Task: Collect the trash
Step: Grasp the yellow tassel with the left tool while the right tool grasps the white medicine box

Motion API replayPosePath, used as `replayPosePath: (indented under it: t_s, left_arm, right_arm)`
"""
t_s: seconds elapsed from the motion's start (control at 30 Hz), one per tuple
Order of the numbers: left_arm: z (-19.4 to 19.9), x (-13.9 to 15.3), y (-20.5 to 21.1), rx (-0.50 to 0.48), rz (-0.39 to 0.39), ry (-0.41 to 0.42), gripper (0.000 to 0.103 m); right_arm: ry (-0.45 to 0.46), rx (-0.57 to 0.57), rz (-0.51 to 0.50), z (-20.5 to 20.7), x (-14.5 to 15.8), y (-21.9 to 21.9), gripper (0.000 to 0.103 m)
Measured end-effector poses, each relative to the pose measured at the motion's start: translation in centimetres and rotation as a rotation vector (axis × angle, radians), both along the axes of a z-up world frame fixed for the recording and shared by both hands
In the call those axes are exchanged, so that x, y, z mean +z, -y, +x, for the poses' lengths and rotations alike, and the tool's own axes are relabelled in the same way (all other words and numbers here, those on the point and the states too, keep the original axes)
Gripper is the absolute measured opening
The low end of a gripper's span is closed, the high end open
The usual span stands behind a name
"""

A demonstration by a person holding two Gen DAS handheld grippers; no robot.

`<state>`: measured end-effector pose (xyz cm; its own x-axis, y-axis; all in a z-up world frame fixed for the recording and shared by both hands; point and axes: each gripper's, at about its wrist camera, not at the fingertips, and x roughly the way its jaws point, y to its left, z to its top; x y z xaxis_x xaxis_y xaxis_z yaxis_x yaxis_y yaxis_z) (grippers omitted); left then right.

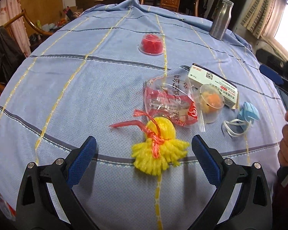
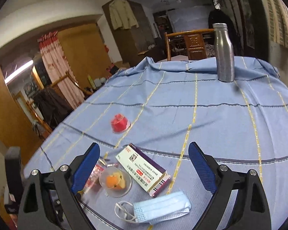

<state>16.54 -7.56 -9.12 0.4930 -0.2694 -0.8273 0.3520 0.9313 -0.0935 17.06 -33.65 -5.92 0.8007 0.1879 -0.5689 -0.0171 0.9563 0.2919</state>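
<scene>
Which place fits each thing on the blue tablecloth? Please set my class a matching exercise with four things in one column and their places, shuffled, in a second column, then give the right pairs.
Things
1. yellow foam net
2. metal bottle
3. face mask
4. clear cup with orange peel

Places
A. standing upright at the far edge of the table
B. between the open fingers of the left tool
C. beside the medicine box, on its left in the right wrist view
D. lying nearest the right tool, below the box

Pairs: 1-B, 2-A, 3-D, 4-C
</scene>
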Motion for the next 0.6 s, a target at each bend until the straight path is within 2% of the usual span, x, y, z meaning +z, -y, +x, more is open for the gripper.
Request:
replayPosePath:
  t_s: [0.03,0.07,0.1,0.13,0.17,0.2,0.37,0.5,0.6]
  left_arm:
    - [0.0,0.0,0.0,-0.001,-0.001,0.002,0.093]
    - [0.0,0.1,0.0,-0.002,-0.005,0.005,0.082]
    - [0.0,0.1,0.0,-0.01,-0.013,0.003,0.077]
    - [0.0,0.1,-0.1,-0.02,-0.026,-0.004,0.064]
    - [0.0,0.1,-0.1,-0.029,-0.04,-0.01,0.045]
    - [-0.1,0.1,-0.3,-0.038,-0.054,-0.013,0.039]
    - [-0.4,1.5,-3.3,0.032,-0.096,0.032,0.038]
    - [-0.9,3.1,-6.9,0.122,-0.073,0.098,0.038]
    - [-1.0,3.4,-8.5,0.162,-0.074,0.116,0.038]
  right_arm:
    - [-0.005,0.004,-0.022,-0.1,-0.1,-0.3,0.092]
    - [-0.011,0.004,-0.045,-0.1,-0.1,-0.6,0.093]
    - [-0.016,0.001,-0.06,-0.1,-0.2,-0.8,0.093]
    - [-0.022,-0.004,-0.075,0.0,-0.3,-0.9,0.093]
    - [-0.03,-0.012,-0.083,0.1,-0.4,-0.9,0.093]
    - [-0.038,-0.019,-0.081,0.1,-0.6,-0.8,0.093]
    - [-0.05,-0.057,-0.056,0.5,-0.8,0.4,0.093]
    - [-0.08,-0.092,-0.046,1.0,-1.4,1.3,0.093]
    - [-0.127,-0.1,-0.047,1.7,-2.3,1.5,0.093]
